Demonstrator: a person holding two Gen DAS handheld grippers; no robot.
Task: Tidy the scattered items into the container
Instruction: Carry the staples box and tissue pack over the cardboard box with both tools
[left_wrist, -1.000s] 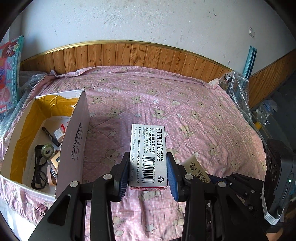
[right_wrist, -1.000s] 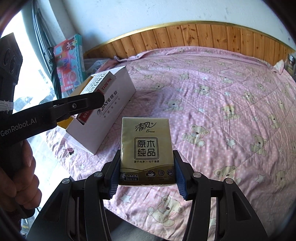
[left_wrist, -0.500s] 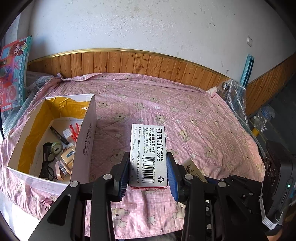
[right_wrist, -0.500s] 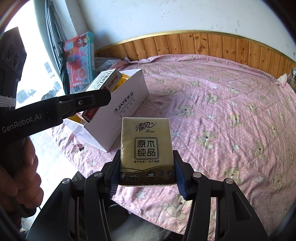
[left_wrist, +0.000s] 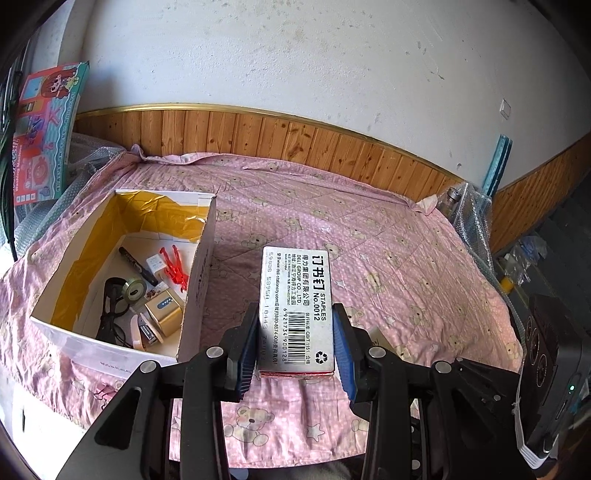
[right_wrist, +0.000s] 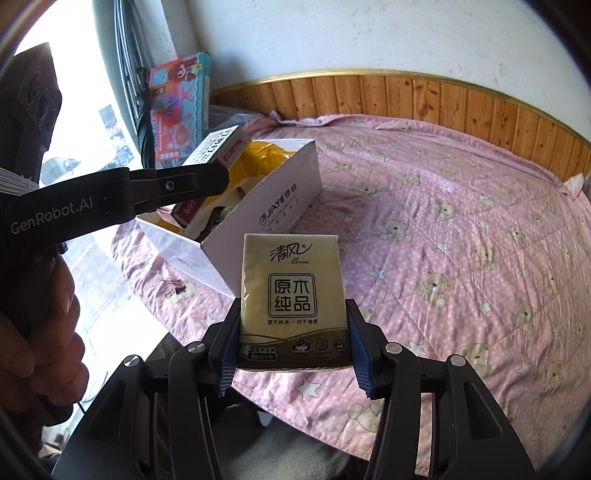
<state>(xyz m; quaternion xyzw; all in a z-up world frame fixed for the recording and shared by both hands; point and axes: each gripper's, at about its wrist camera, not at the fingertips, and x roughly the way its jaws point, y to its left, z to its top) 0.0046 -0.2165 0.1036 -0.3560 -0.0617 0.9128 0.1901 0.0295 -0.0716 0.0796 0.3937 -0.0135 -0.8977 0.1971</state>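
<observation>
My left gripper (left_wrist: 295, 349) is shut on a grey staples box (left_wrist: 296, 306), held in the air just right of the white cardboard container (left_wrist: 201, 273). The container, open-topped with a yellow lining, holds a marker, a tape roll, a gold power bank, black glasses and red clips. In the right wrist view the left gripper's black finger (right_wrist: 177, 184) crosses the staples box (right_wrist: 216, 147) above the container (right_wrist: 273, 206). My right gripper (right_wrist: 293, 350) is shut on a gold tissue pack (right_wrist: 292, 299), raised over the bed's near edge, right of the container.
A pink bear-print quilt (left_wrist: 369, 258) covers the bed, backed by wood panelling. A black binder clip (right_wrist: 174, 287) lies on the quilt in front of the container. A toy box (right_wrist: 181, 99) leans against the wall at left. A hand (right_wrist: 40, 332) holds the left gripper.
Both grippers have risen and drawn back from the bed while keeping their holds. The container's inside now shows more fully in the left wrist view.
</observation>
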